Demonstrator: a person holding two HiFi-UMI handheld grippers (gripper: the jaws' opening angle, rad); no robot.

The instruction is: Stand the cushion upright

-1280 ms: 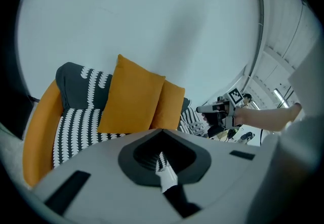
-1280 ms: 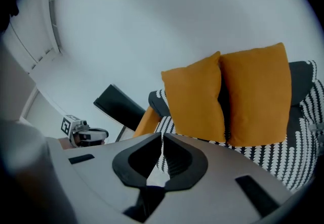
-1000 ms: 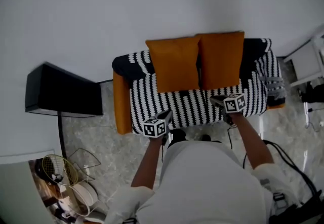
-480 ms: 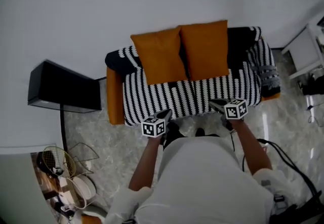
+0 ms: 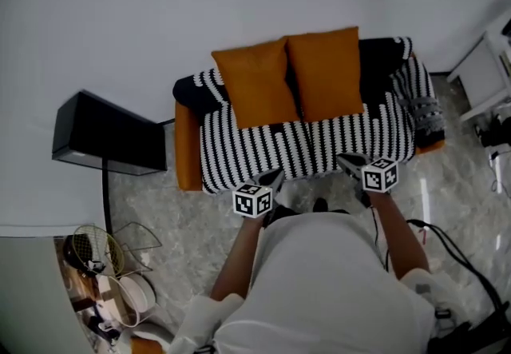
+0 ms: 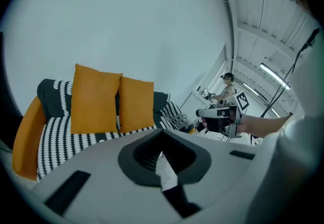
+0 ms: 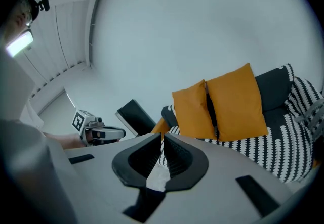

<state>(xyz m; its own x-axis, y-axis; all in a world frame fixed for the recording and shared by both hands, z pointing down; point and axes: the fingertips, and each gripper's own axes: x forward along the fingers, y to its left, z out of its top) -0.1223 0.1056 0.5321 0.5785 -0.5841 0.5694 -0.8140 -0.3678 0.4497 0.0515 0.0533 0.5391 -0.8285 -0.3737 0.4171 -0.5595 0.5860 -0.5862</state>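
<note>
Two orange cushions stand upright side by side against the sofa's back: the left cushion (image 5: 254, 82) (image 6: 95, 99) (image 7: 192, 108) and the right cushion (image 5: 325, 73) (image 6: 136, 103) (image 7: 237, 102). The sofa (image 5: 307, 145) wears a black-and-white striped cover. My left gripper (image 5: 275, 180) (image 6: 160, 153) hangs off the sofa's front edge, jaws together and empty. My right gripper (image 5: 348, 161) (image 7: 162, 149) is shut and empty too, in front of the seat at the right. Neither touches a cushion.
A black cabinet (image 5: 100, 135) stands left of the sofa against the white wall. A wire basket (image 5: 89, 260) and clutter lie at the lower left. A white table (image 5: 484, 77) and cables (image 5: 447, 244) are at the right. The floor is grey marble.
Both grippers have drawn back from the sofa toward me, away from the seat. The cushions stay upright where they were.
</note>
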